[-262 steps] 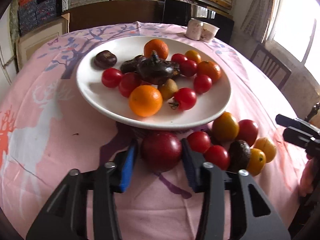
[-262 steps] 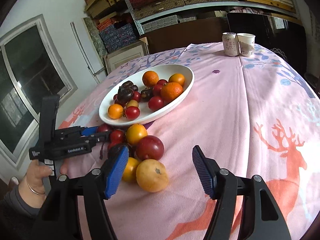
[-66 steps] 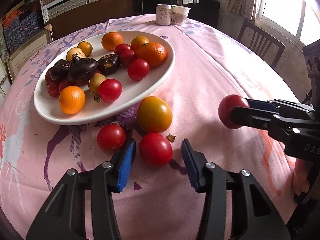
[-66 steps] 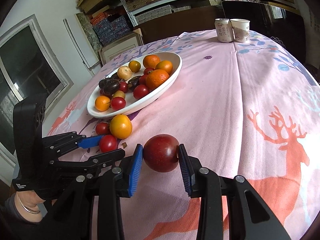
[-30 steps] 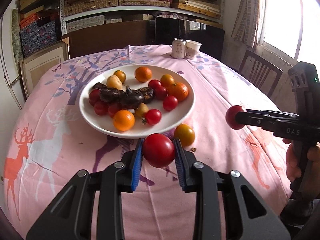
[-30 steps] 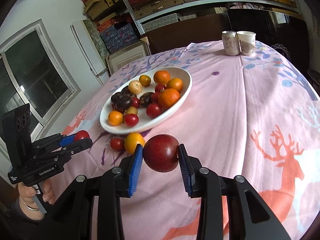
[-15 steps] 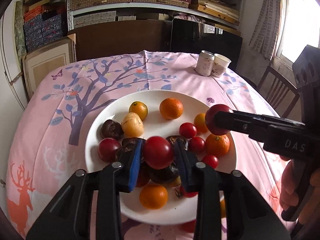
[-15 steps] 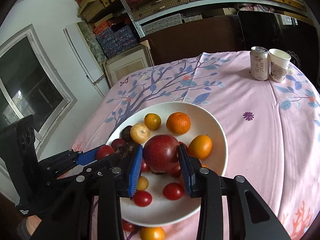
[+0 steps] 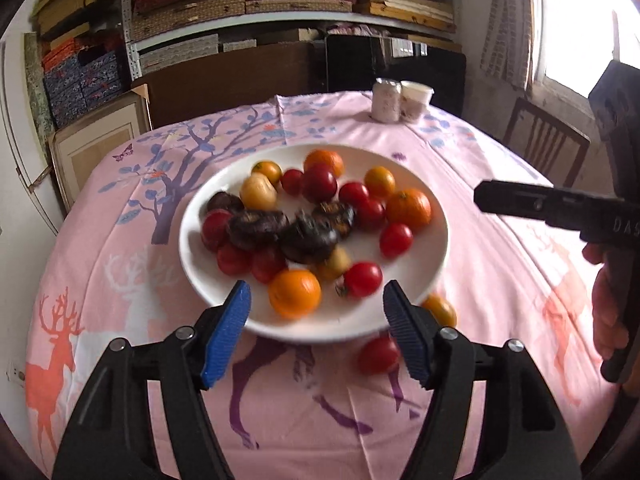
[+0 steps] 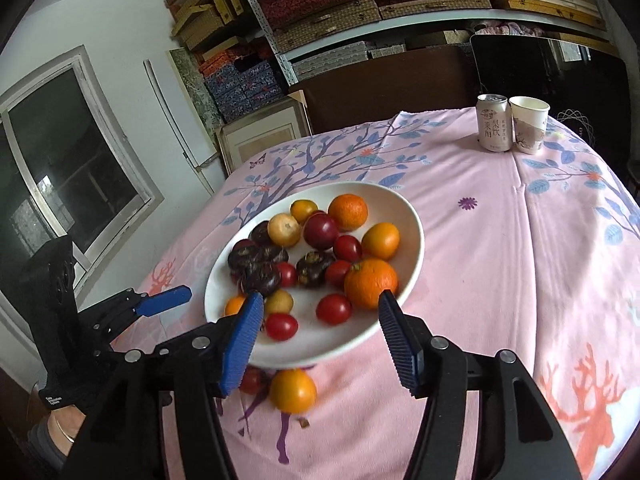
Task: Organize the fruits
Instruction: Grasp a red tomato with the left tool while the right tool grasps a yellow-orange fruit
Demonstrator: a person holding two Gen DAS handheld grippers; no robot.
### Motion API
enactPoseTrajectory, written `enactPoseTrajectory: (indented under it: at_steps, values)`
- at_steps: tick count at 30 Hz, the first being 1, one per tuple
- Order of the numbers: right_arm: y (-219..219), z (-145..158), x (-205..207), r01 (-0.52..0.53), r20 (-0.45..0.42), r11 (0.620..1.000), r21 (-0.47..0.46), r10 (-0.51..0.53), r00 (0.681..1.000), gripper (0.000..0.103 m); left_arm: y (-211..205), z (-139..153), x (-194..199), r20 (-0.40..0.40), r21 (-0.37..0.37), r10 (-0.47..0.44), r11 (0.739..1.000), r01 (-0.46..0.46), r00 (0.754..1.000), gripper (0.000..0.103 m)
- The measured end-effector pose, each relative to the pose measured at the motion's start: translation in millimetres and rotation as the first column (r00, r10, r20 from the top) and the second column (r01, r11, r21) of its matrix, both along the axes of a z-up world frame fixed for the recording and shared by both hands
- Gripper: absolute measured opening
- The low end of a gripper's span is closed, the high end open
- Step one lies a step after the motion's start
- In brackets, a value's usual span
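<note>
A white plate [image 9: 428, 264] holds several tomatoes, oranges and dark fruits. A dark red plum [image 10: 320, 230] lies among them near the plate's far side. My left gripper [image 9: 316, 332] hangs over the plate's near rim, its jaws opening with nothing between them. My right gripper [image 10: 320, 340] is likewise over the near rim, jaws opening and empty. On the cloth in front of the plate lie a red tomato [image 9: 378, 354] and a yellow-orange tomato [image 10: 292, 390]. One of the right gripper's fingers [image 9: 520, 200] shows at the right of the left wrist view.
The round table wears a pink tablecloth [image 10: 500, 240] with deer and tree prints. A drink can [image 10: 494, 126] and a paper cup [image 10: 528, 124] stand at the far edge. A wooden chair [image 9: 544, 140] is beyond the table on the right. Shelves fill the back wall.
Both grippers were shut on fruit above the plate; now both are open and empty and have drawn back to the near rim. The plum now lies in the plate.
</note>
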State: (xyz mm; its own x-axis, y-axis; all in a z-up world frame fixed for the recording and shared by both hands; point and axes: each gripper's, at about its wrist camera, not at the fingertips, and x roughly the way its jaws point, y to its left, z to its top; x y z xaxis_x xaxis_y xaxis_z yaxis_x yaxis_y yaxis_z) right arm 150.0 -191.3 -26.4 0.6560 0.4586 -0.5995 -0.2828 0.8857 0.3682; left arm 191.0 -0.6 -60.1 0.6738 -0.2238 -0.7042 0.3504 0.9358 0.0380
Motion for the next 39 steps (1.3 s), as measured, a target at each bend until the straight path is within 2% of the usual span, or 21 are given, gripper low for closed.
enactPoseTrajectory:
  at_steps: [5, 9, 14, 16, 18, 20, 24, 28, 35, 39]
  values:
    - [-10, -21, -25, 0.016, -0.017, 0.999, 0.034, -0.015, 1.000, 0.061, -13, -30, -13, -0.077, 0.037, -0.034, 0.999, 0.037, 0.996, 0.067]
    - [-21, -34, -33, 0.053, -0.046, 0.997, 0.055, -0.051, 0.998, 0.061, -19, -40, -11, -0.100, 0.062, -0.031, 0.997, 0.037, 0.995, 0.067]
    - [-24, -38, -44, 0.049, -0.049, 0.997, 0.057, -0.046, 0.998, 0.061, -27, -50, -3, -0.119, 0.083, -0.025, 0.996, 0.035, 0.993, 0.065]
    - [-24, -39, -48, 0.046, -0.046, 0.998, 0.047, -0.044, 0.998, 0.061, -30, -53, -1, -0.130, 0.062, -0.042, 0.997, 0.050, 0.991, 0.053]
    - [-23, -41, -49, 0.042, -0.052, 0.998, 0.038, -0.040, 0.998, 0.061, -32, -52, 0, -0.130, 0.053, -0.061, 0.996, 0.068, 0.990, 0.026]
    - [-23, -43, -47, 0.038, -0.070, 0.999, 0.028, -0.036, 0.997, 0.061, -32, -52, -1, -0.116, 0.052, -0.064, 0.996, 0.071, 0.991, 0.026]
    - [-17, -45, -46, 0.019, -0.082, 1.000, 0.012, -0.018, 0.996, 0.061, -17, -47, -3, -0.110, -0.033, -0.042, 0.999, 0.038, 0.993, 0.026]
    - [0, -51, -47, -0.012, -0.096, 1.000, -0.021, 0.010, 0.995, 0.061, -10, -43, -6, -0.091, -0.046, -0.013, 0.999, 0.009, 0.996, 0.026]
    - [29, -49, -44, -0.049, -0.093, 0.994, -0.097, 0.039, 0.995, 0.061, -12, -33, -20, -0.057, -0.092, -0.066, 0.994, 0.060, 0.996, 0.026]
    - [40, -52, -42, -0.060, -0.102, 0.990, -0.124, 0.048, 0.994, 0.061, -7, -23, -28, -0.022, -0.120, -0.066, 0.991, 0.063, 0.998, 0.026]
